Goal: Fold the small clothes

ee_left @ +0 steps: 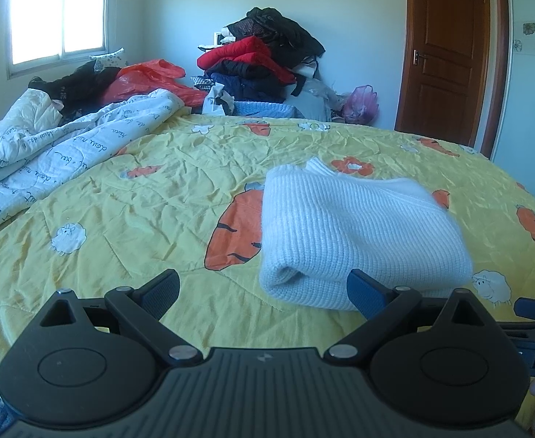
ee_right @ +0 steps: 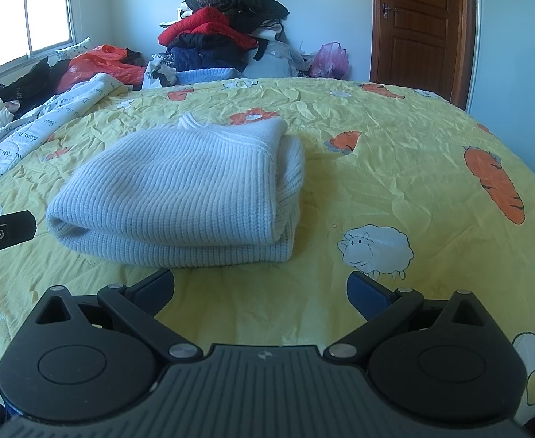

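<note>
Both jaws stand spread and empty: the left hand-held gripper (ee_left: 263, 290) and the right hand-held gripper (ee_right: 260, 286) hover over the bed's (ee_right: 395, 168) near edge. Just beyond them lies the folded white sweater (ee_right: 179, 197) (ribbed knit), mid-bed on the yellow carrot-print cover.

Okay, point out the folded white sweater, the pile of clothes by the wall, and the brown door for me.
folded white sweater (ee_right: 179, 189): right wrist view, on its ribbed top layer.
pile of clothes (ee_right: 212, 36): right wrist view, on the red jacket in the pile.
brown door (ee_left: 446, 54): left wrist view, on its panelled face.
</note>
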### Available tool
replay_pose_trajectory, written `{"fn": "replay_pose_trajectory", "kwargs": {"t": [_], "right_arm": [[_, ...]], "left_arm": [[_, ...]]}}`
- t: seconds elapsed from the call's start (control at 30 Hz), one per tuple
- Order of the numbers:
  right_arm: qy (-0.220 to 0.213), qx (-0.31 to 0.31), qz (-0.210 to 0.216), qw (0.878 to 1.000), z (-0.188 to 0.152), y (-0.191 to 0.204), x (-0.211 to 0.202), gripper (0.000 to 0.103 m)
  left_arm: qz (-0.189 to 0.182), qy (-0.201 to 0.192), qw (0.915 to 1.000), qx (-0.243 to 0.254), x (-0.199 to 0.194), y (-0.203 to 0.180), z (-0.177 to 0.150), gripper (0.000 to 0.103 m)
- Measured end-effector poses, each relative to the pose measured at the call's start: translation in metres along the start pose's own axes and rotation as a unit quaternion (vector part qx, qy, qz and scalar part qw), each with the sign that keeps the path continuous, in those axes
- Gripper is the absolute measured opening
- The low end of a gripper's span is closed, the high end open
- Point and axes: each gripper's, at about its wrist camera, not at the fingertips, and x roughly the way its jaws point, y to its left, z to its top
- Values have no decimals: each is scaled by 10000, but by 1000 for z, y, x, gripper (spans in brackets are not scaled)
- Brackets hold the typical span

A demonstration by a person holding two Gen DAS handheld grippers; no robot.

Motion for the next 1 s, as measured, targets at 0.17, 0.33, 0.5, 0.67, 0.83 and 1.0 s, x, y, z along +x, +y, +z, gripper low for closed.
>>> {"fn": "replay_pose_trajectory", "kwargs": {"t": [0.17,0.33,0.5,0.67,0.83,1.0], "right_arm": [[2,1,-3,10000,-1,1,0,102],[8,6,6,10000,0,-1,0,102],[10,10,7,10000,-1,0,0,102],[16,13,13,10000,-2,0,0,102],[17,12,15,10000,-2,0,0,102],[19,17,15,10000,-2,0,0,102]], "left_arm": [[-12,9,10000,-7,0,0,0,99],[-12,13,10000,-9,0,0,0,99],[-13,19,10000,-9,0,0,0,99],[-15,23,10000,-12,1,0,0,99],[-19,35,10000,-14,1,1,-2,99],[-40,36,10000,5,2,1,-7,99]]}}
